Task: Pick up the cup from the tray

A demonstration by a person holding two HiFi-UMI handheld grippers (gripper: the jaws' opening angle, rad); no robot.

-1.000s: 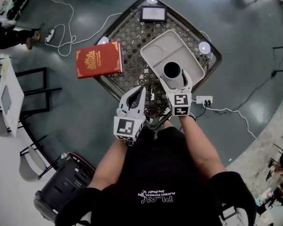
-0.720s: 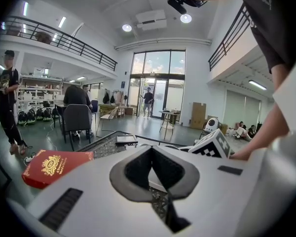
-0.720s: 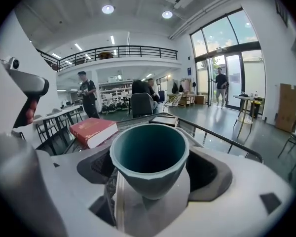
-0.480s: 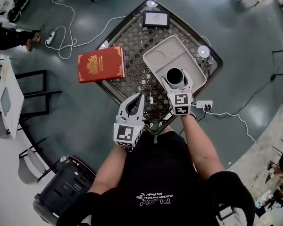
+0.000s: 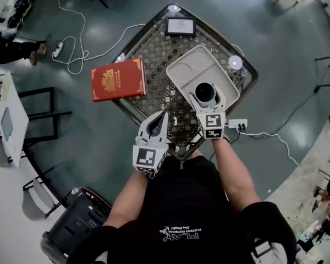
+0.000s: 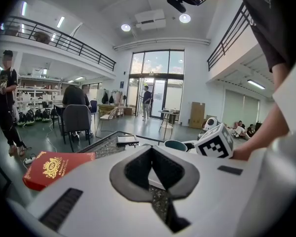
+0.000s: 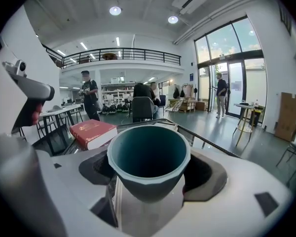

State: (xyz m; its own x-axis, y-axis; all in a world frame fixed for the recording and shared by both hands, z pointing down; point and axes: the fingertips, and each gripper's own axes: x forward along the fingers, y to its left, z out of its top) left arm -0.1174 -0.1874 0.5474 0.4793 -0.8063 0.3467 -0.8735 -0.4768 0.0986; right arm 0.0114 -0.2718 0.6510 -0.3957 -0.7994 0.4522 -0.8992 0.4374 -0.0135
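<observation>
A dark teal cup [image 5: 204,93] stands upright between the jaws of my right gripper [image 5: 205,96], over the near part of the beige compartment tray [image 5: 185,70]. In the right gripper view the cup [image 7: 148,157] fills the gap, and the right gripper [image 7: 148,174] is shut on its lower wall. I cannot tell whether the cup's base touches the tray. My left gripper [image 5: 161,117] hovers over the table's near edge, left of the tray. The left gripper [image 6: 152,152] is shut on nothing, its tips meeting. From there the cup [image 6: 175,145] shows at the right.
A red book [image 5: 118,80] overhangs the left side of the metal mesh table [image 5: 154,48]. A small dark screen [image 5: 179,26] lies at the table's far corner. A power strip [image 5: 237,124] and cables lie on the floor at right. A black case [image 5: 77,230] sits near left.
The right gripper stays shut on the cup and has shifted slightly towards the tray's near edge. The left gripper has barely moved.
</observation>
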